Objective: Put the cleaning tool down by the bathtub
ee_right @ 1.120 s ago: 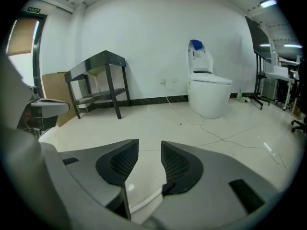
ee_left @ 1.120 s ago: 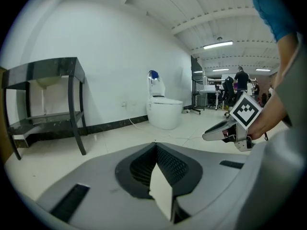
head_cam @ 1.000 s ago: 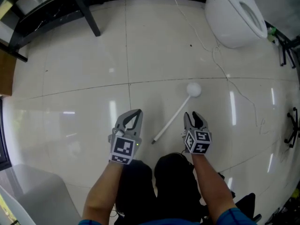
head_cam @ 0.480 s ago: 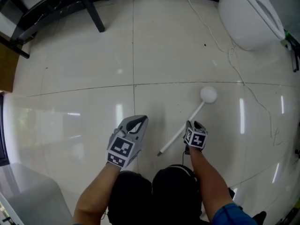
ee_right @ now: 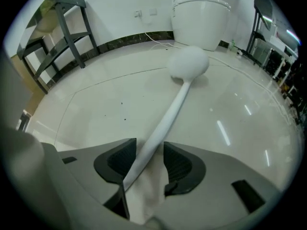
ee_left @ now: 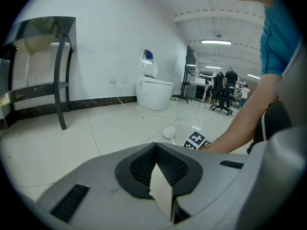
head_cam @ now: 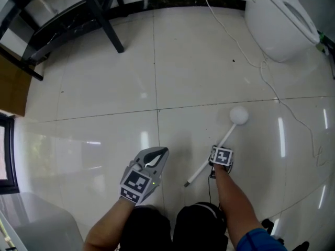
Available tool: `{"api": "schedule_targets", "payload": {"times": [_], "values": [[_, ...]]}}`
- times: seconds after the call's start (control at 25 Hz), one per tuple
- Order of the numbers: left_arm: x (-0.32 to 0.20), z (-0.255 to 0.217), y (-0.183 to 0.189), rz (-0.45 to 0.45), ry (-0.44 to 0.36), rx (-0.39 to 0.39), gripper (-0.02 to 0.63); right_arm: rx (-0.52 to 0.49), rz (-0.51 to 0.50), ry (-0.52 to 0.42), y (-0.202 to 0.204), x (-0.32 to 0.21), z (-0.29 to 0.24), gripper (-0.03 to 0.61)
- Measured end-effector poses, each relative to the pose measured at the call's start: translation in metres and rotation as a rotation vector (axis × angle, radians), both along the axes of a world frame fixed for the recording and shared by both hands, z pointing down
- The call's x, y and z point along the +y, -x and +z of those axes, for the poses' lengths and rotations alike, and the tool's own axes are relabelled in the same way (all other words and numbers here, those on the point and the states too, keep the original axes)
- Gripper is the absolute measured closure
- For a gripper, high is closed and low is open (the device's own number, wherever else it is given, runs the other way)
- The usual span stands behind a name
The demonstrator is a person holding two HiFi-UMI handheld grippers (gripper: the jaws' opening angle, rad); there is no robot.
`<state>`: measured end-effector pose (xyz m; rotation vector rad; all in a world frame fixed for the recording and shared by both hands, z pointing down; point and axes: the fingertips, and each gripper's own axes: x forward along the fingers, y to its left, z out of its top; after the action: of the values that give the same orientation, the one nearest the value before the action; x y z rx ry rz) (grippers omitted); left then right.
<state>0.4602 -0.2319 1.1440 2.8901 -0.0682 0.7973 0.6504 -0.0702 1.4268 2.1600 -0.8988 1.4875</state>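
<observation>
Releasing: our right gripper's (ee_right: pixel 149 150) jaws are opening, the brush (head_cam: pixel 226 135) handle loose between them; we judge it is being let go.
Brush: flat on the floor (head_cam: pixel 104 114), head toward the toilet (head_cam: pixel 282 20); no tub clearly seen.
Left gripper (head_cam: pixel 158 153): clenched, empty, idle.
Count: one brush, two grippers, one toilet.

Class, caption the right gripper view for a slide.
Right gripper, fingers opening around the white cleaning tool, which lies on the tiled floor before a toilet.

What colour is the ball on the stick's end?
The ball is white, like its stick; clearest in the right gripper view.
</observation>
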Motion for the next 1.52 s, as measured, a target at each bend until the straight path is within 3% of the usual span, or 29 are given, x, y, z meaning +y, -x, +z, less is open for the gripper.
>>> {"api": "schedule_targets", "payload": {"times": [0.16, 0.28, 0.44, 0.64, 0.84, 1.0, 1.24, 1.52], "values": [[0.002, 0.001, -0.003, 0.019, -0.037, -0.017, 0.627, 0.021, 0.099, -0.001, -0.012, 0.009, -0.004, 0.427], [0.003, -0.002, -0.003, 0.017, -0.048, -0.019, 0.627, -0.127, 0.232, -0.069, -0.002, 0.021, -0.001, 0.485], [0.001, -0.005, -0.002, -0.005, -0.044, -0.016, 0.627, -0.226, 0.295, -0.177, 0.018, 0.022, -0.016, 0.489], [-0.003, -0.018, -0.008, -0.016, -0.066, -0.009, 0.626, -0.159, 0.216, -0.274, 0.002, 0.006, -0.073, 0.489], [-0.001, -0.078, -0.003, -0.082, -0.025, -0.027, 0.626, -0.066, 0.104, -0.373, -0.005, -0.005, -0.203, 0.489], [0.015, -0.173, -0.003, -0.074, -0.017, 0.003, 0.626, -0.010, 0.027, -0.435, 0.011, 0.000, -0.322, 0.489], [0.020, -0.309, 0.006, -0.125, -0.073, 0.003, 0.627, 0.051, -0.022, -0.603, 0.029, -0.004, -0.500, 0.489], [0.048, -0.471, 0.022, -0.164, -0.063, 0.091, 0.626, 0.087, -0.062, -0.722, 0.068, 0.025, -0.695, 0.489]]}}
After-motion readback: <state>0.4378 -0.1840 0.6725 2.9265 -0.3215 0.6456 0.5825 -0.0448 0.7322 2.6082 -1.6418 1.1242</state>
